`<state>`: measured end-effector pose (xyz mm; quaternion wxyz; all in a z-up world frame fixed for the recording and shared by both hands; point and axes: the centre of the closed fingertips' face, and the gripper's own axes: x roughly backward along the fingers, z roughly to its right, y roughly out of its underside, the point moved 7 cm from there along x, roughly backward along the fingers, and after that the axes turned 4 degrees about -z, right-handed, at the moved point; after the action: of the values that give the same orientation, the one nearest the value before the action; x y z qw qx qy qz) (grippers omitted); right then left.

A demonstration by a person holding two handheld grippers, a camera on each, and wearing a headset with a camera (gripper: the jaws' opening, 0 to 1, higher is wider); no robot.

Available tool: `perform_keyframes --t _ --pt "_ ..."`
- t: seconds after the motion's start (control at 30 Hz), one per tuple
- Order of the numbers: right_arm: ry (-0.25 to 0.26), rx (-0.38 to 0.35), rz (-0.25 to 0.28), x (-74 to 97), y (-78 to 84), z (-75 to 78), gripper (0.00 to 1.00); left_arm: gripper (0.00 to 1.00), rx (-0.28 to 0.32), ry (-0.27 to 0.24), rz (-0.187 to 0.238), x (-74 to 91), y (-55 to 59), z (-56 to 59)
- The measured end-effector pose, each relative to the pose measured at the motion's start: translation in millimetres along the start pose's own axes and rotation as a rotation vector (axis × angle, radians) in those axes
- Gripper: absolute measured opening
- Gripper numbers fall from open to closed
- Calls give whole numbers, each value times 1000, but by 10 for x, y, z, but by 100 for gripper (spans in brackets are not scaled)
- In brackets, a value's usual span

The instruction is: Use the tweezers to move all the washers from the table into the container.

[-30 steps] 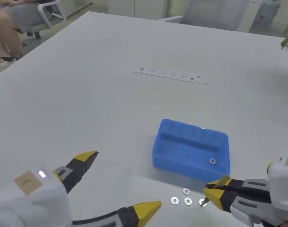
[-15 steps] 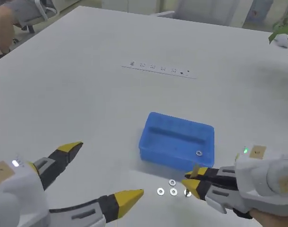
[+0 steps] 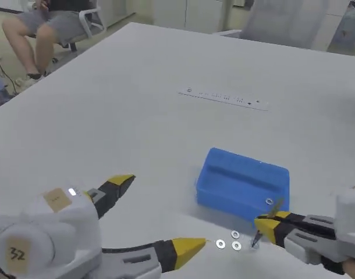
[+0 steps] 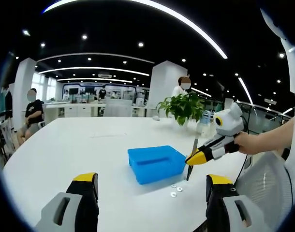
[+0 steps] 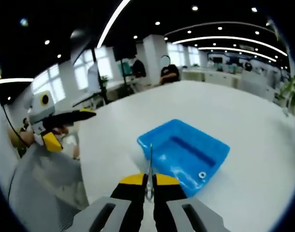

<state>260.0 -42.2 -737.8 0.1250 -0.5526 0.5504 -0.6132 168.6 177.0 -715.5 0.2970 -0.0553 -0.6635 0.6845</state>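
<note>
The blue container (image 3: 241,183) stands on the white table (image 3: 137,116) with one washer (image 3: 269,201) inside near its right corner. Three small washers (image 3: 235,235) lie on the table just in front of it. My right gripper (image 3: 263,223) is shut on the thin metal tweezers (image 3: 255,239), whose tip points down at the table just right of those washers. In the right gripper view the tweezers (image 5: 150,164) rise from the shut jaws toward the container (image 5: 184,152). My left gripper (image 3: 155,214) hangs open and empty at the lower left, apart from the washers.
A flat strip of sockets (image 3: 224,97) is set into the table beyond the container. A person sits on a chair (image 3: 55,23) at the far left. A potted plant (image 4: 182,107) stands at the table's far end.
The head camera has shifted, so the whole picture moved. The right gripper with the tweezers stays low by the washers in front of the container. The left gripper stays open.
</note>
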Motion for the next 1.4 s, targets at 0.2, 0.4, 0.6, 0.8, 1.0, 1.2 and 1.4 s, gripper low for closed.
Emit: perform_keyframes --t 0.2,0.4,0.6,0.8,1.0,1.2,1.4 --pt "74 -118 122 110 -253 80 2 94 -11 -2 14 5 -8 -11" --pt "161 -89 108 11 -363 154 2 98 -48 16 61 1 -75 45" --pt "246 -87 109 -102 -403 247 2 99 -89 32 50 -12 -76 78" --pt "308 -87 96 -288 -373 388 2 99 -120 85 72 -10 -109 128" --pt "340 -83 80 -408 -328 441 3 99 -171 142 29 -54 -61 181" --pt "343 -103 60 -474 -263 500 3 98 -145 160 34 -50 -52 161" --pt "335 -84 30 -537 -255 473 3 96 -144 151 26 -45 -38 136"
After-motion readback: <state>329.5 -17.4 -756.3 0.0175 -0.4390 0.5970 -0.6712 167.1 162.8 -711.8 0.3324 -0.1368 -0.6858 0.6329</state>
